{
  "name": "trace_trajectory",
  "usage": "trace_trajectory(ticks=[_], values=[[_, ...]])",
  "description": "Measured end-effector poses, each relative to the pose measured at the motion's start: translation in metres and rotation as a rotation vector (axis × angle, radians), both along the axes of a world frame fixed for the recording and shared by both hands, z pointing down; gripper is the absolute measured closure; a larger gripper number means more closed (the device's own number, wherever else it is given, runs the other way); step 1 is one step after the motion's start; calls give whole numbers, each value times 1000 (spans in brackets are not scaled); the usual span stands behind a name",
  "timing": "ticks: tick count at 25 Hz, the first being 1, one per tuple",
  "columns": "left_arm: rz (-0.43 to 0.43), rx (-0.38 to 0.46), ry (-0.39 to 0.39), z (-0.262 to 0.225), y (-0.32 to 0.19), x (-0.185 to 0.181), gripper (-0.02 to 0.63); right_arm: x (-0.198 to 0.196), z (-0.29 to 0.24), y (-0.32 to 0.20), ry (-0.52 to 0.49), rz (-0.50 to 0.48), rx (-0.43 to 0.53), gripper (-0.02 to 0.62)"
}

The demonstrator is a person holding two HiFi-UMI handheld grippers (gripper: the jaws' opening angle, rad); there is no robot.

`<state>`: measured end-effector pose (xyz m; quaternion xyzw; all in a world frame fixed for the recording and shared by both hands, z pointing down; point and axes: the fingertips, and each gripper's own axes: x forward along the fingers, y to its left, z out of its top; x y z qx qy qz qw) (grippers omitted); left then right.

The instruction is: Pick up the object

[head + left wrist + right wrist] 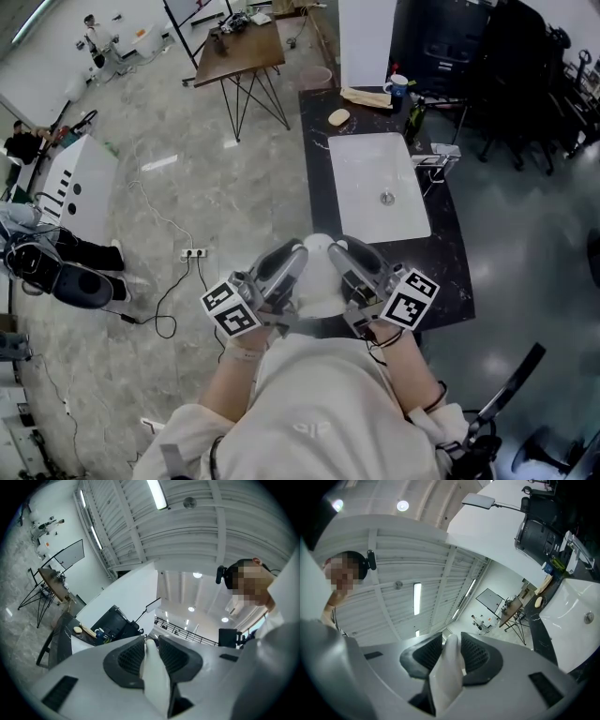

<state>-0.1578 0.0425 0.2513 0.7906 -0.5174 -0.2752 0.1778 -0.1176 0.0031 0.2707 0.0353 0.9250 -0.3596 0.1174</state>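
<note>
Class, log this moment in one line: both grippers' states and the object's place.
left gripper: shut on white dish | right gripper: shut on white dish | white dish: held over black counter

Light: bright, even, coming from above. Ceiling strip lights (157, 494) are glowing in both gripper views, without flare.

Head view: the sink (375, 187) is glaring white, its detail washing out. The white object (321, 272) just nearer than the sink is bleaching likewise. Pale reflections are lying on the glossy floor (159, 162) left of the sink. Right of the sink the room is falling dark.

Shadows: soft, faint.

Gripper views: straight lines are bowing, black corners are closing in, nearest surfaces are blurring.
</note>
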Motion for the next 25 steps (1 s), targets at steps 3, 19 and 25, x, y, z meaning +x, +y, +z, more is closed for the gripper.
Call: trace_trajectory(ticks=[3, 19, 25], values=[[0, -3, -12, 0, -2, 3, 508, 3, 0, -2, 7, 26, 18, 467], [8, -28, 9, 12, 2, 3, 508, 3, 13, 1, 18, 13, -23, 468], [7, -27, -4, 13, -1, 4, 509, 5, 15, -2, 12, 16, -28, 468]])
